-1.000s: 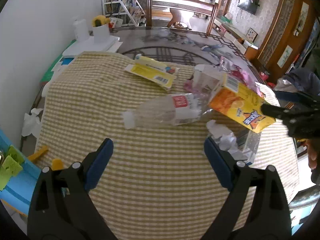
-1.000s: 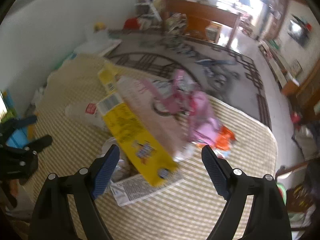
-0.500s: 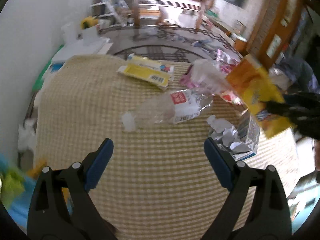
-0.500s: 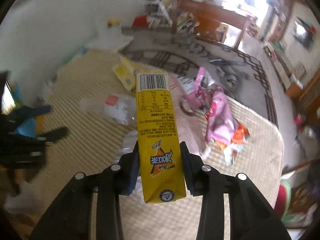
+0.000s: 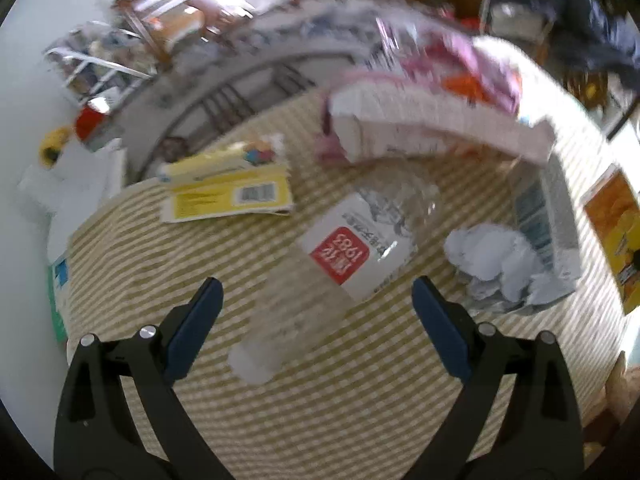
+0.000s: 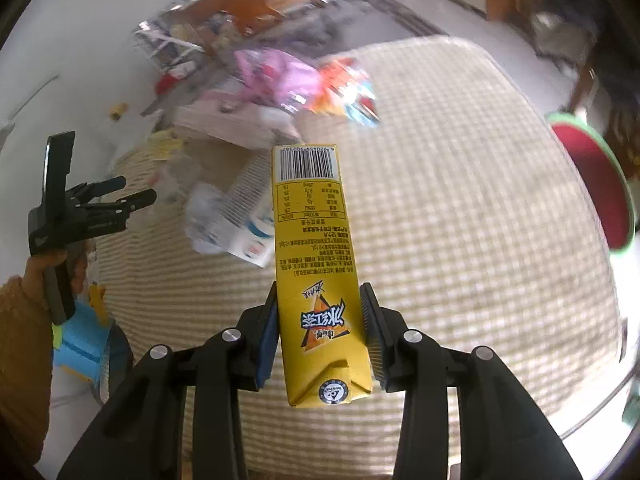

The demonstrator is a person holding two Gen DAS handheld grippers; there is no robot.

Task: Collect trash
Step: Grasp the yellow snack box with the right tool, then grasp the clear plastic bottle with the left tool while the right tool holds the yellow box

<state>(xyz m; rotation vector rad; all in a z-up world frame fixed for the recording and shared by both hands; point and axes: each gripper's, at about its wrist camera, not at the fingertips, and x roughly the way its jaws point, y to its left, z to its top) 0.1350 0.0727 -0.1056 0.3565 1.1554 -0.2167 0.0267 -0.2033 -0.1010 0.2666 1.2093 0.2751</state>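
Observation:
My right gripper (image 6: 320, 330) is shut on a yellow drink carton (image 6: 316, 264) and holds it above the checked tablecloth (image 6: 460, 240); the carton also shows at the right edge of the left wrist view (image 5: 614, 240). My left gripper (image 5: 316, 312) is open and empty, close over a crushed clear plastic bottle (image 5: 340, 264) with a red label, which lies between the jaws' line. The left gripper also shows in the right wrist view (image 6: 116, 196).
On the cloth lie a flattened yellow box (image 5: 228, 196), crumpled white paper (image 5: 488, 256), a white carton (image 5: 548, 216), a long pale box (image 5: 432, 128) and pink wrappers (image 6: 276, 76). A red and green bowl-like object (image 6: 596, 184) is off the table's right.
My right gripper has swung the carton to the right, away from the pile. My left gripper has moved forward and down toward the plastic bottle.

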